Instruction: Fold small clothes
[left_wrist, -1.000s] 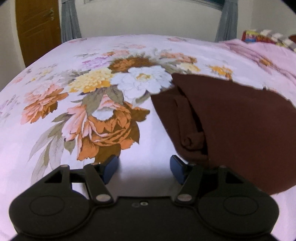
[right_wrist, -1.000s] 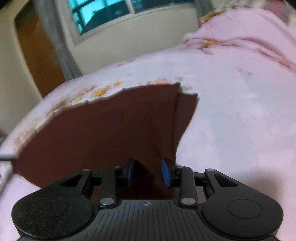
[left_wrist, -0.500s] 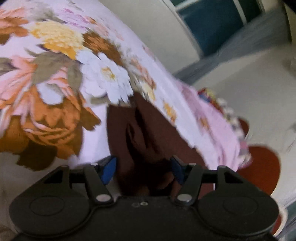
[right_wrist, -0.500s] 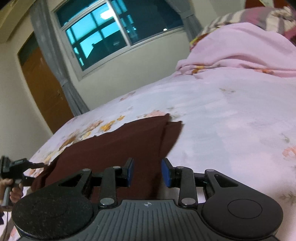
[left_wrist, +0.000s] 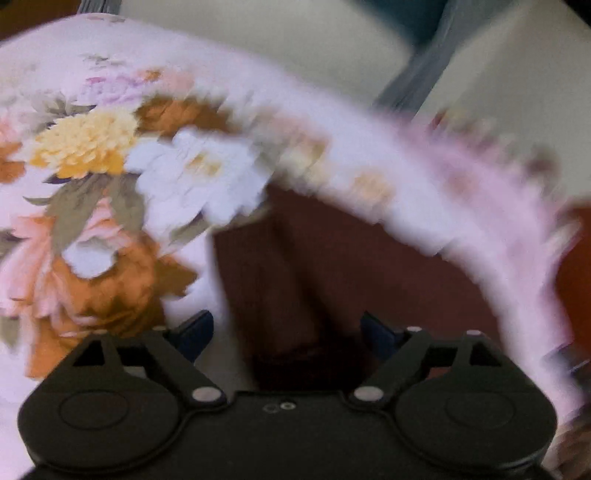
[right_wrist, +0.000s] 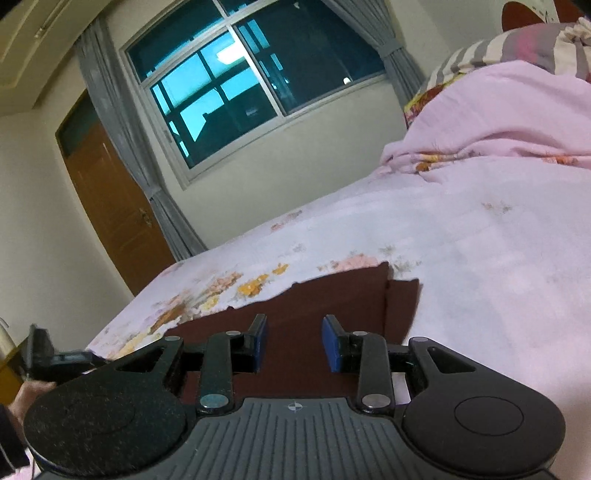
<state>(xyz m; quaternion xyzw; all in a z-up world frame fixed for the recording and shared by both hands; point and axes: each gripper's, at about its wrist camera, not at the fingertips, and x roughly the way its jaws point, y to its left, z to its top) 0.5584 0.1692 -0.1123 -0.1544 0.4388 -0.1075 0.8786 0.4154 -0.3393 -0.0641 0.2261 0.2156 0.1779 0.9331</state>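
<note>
A dark brown garment lies folded on the floral bed sheet. In the blurred left wrist view my left gripper is open, its blue pads astride the garment's near folded edge. In the right wrist view the same garment lies flat in front of my right gripper, which is open and empty just above the garment's near part. The left gripper also shows at the far left of that view, held by a hand.
A rumpled pink blanket and a striped pillow lie at the bed's right end. A window with grey curtains and a wooden door stand beyond the bed.
My right gripper has let go of the garment, opened wider and tilted upward. My left gripper has swung over the garment's folded edge and is still moving, which blurs the view.
</note>
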